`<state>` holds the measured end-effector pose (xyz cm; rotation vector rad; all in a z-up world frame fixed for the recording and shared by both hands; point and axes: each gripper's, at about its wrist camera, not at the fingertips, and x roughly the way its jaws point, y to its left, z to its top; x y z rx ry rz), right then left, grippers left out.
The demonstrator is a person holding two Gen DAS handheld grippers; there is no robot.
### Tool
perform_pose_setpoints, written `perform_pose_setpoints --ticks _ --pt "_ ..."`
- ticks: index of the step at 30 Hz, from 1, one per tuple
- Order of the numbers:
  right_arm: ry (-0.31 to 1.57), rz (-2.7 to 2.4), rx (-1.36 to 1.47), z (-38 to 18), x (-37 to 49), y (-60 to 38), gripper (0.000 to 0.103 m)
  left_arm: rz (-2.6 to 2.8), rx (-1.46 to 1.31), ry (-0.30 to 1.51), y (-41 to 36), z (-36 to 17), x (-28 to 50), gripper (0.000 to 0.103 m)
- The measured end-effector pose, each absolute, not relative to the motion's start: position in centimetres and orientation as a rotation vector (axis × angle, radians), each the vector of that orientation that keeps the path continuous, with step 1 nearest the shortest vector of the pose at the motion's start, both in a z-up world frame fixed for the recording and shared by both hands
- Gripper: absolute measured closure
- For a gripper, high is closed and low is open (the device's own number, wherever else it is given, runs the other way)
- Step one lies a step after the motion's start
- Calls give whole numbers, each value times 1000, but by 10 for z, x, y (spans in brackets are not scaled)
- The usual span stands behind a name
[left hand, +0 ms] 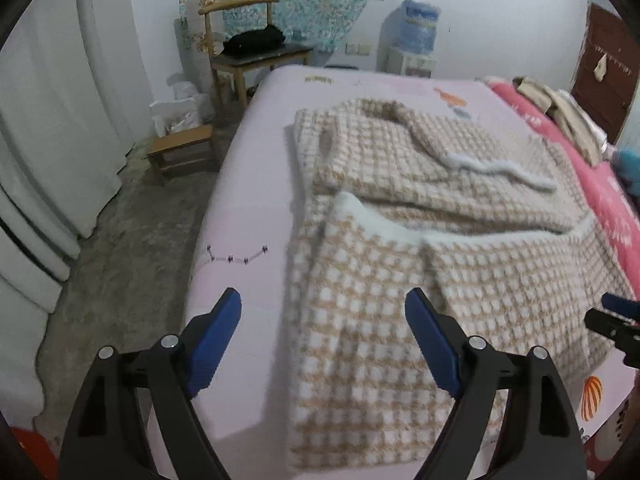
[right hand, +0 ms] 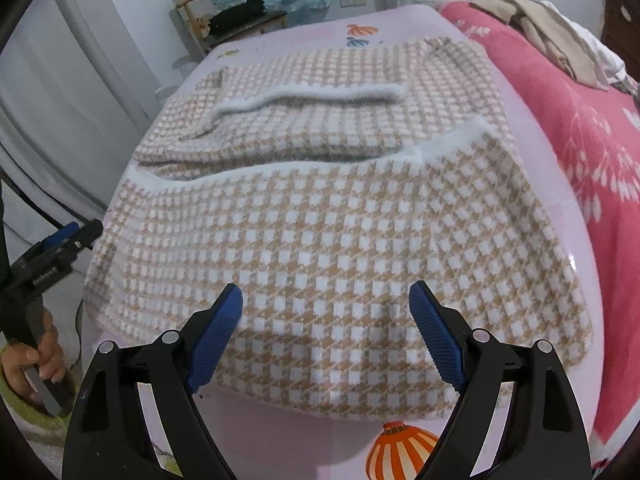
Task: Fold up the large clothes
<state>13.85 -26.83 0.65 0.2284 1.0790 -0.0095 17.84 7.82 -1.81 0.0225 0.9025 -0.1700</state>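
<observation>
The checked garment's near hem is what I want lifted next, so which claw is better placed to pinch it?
Probably the right claw: it is open directly above the checked garment's near hem. The left claw, also open, straddles the garment's side edge, half over bare pink sheet.

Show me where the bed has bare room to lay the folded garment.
Bare pale pink sheet runs along the bed's left edge, between the beige-and-white checked fleece garment and the floor, and past it toward the wooden chair. The right side is crowded: red blanket with piled beige clothes.
</observation>
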Motion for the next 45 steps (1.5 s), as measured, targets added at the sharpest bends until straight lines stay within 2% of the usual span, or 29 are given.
perform_pose_setpoints --ticks 5,7,10,12,28,33,37,45 --pt "1105 -9 267 -3 145 -273 22 -275 -76 870 89 -21 192 42" --pt "1117 -10 280 -7 148 -275 22 -316 -108 886 90 -25 200 56" --pt "1126 -10 288 -9 149 -278 22 -337 -114 928 89 -34 215 68" --pt "1130 -10 289 -10 149 -279 22 -348 -113 957 87 -40 222 71" --pt "1139 -11 277 -12 150 -276 22 -401 -136 1042 81 -56 244 71" --pt "1136 -7 286 -13 150 -276 22 -397 -72 1039 69 -51 241 71" --pt "1128 1 295 -11 147 -279 22 -335 81 1029 54 -50 231 71" --pt "987 -48 262 26 133 -308 22 -242 193 1007 39 -51 225 71"
